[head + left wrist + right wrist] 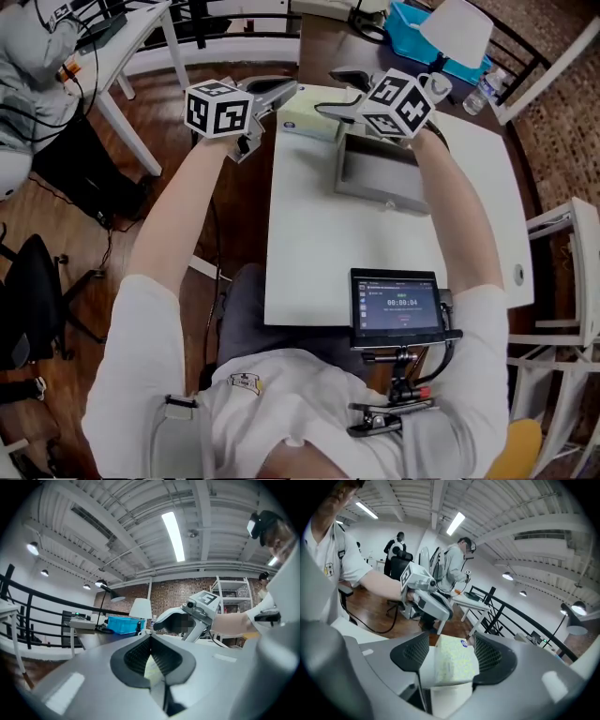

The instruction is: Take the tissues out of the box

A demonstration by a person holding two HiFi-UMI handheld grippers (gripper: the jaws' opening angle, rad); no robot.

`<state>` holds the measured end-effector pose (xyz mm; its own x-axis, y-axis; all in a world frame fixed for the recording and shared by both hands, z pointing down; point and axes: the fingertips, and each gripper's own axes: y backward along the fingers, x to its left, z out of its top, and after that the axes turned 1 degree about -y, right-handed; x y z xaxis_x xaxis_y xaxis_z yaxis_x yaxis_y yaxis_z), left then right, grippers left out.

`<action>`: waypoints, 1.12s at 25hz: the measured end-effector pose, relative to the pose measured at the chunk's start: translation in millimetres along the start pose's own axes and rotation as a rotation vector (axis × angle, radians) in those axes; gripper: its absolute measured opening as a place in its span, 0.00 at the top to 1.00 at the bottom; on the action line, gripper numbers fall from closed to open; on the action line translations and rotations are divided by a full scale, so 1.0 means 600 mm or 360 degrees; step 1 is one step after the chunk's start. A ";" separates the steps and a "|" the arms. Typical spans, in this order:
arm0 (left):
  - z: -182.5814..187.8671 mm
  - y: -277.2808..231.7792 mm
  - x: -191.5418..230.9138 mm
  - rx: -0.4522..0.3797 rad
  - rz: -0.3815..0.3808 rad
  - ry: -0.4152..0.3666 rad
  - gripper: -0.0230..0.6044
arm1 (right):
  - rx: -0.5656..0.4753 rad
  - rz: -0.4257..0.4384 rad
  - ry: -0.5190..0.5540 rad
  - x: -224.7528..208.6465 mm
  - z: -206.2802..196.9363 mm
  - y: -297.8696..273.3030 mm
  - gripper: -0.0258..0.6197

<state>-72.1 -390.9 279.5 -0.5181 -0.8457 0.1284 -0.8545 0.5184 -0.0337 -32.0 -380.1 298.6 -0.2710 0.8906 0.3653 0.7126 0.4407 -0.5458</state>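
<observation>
Tissue box (307,122) sits at the far left corner of the white table (309,262), between my right gripper's (336,94) spread, unclamped jaws, with my left gripper (275,91) clenched empty just left.

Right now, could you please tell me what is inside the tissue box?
Only the patterned outside of the tissue box shows, between the open fingers of the right gripper; whatever it contains is covered.

A loft-style lab workroom: brick wall (173,596), strip-lit beamed ceiling (174,536), black railing (510,612), white tables (319,253), metal shelving (233,588).
</observation>
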 end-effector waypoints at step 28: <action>-0.248 0.052 -0.438 0.0445 -0.0596 -0.0131 0.96 | -0.0281 0.0080 -0.0732 0.390 -0.184 0.187 0.93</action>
<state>42.8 -133.7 392.2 -0.1642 -0.9809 0.1041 -0.9546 0.1314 -0.2672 56.0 -134.7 406.2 -0.4626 0.8851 -0.0504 0.8201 0.4057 -0.4035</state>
